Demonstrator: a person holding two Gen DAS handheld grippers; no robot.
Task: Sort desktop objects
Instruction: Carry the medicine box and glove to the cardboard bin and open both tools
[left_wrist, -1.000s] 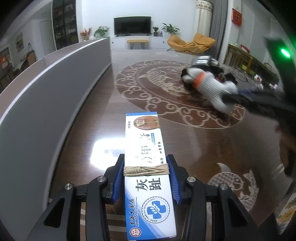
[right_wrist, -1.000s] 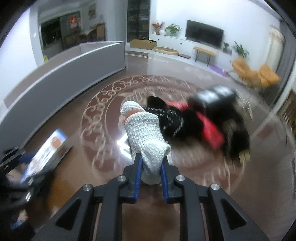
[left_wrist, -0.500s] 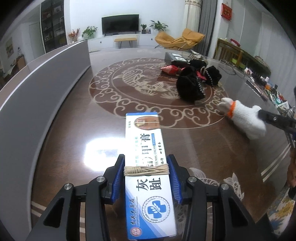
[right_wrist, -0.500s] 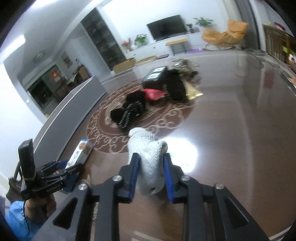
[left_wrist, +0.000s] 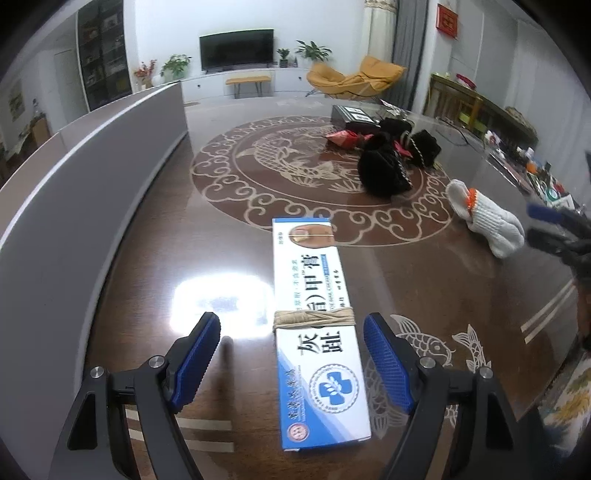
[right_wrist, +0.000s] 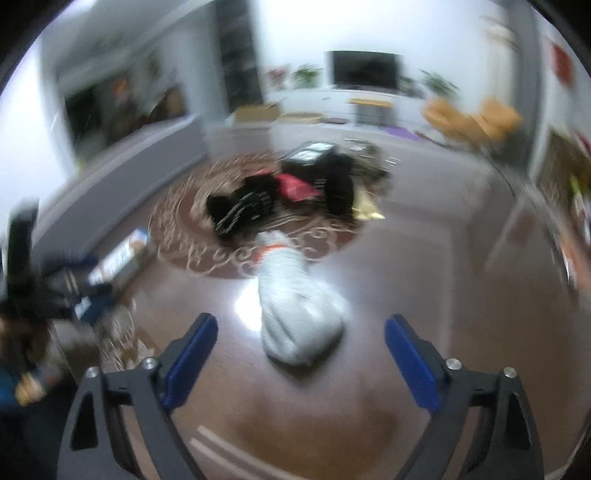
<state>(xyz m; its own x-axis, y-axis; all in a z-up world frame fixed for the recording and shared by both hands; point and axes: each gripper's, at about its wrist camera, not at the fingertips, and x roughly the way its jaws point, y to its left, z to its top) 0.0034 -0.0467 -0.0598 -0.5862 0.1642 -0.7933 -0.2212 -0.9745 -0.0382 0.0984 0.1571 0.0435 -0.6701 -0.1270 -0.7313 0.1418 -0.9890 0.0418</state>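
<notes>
The left gripper (left_wrist: 291, 354) points down at the dark brown table (left_wrist: 155, 258), and its jaws are opening: the two blue pads (left_wrist: 388, 365) stand clear on either side of a long blue-and-white box (left_wrist: 319, 325), neither one pressing on it. The box lies flat on the table, running from six o'clock up toward twelve o'clock in the left wrist view, with a band of tan string (left_wrist: 314, 318) wound around its middle just level with the pad tips. At about three o'clock from the box lies a white knitted glove (left_wrist: 487, 221) with an orange stripe, resting on the table at the edge of the round scroll pattern (left_wrist: 288, 170) inlaid there. The right gripper (right_wrist: 301, 349) is over that glove, and its jaws are also opening; the glove (right_wrist: 295, 317) sits between the blue pads (right_wrist: 410, 362) with a clear gap on both sides, lying on the table and not gripped. The right wrist view is blurred, so fine detail on the glove cannot be made out. Beyond the glove, toward twelve o'clock, a heap of black gloves (right_wrist: 243, 210), something red (right_wrist: 295, 186) and a dark box (right_wrist: 310, 155) lies on the pattern. At nine o'clock in the right wrist view the box (right_wrist: 122, 262) shows beside the left gripper (right_wrist: 74, 280). A grey panel (left_wrist: 74, 206) runs along the table's left side.
</notes>
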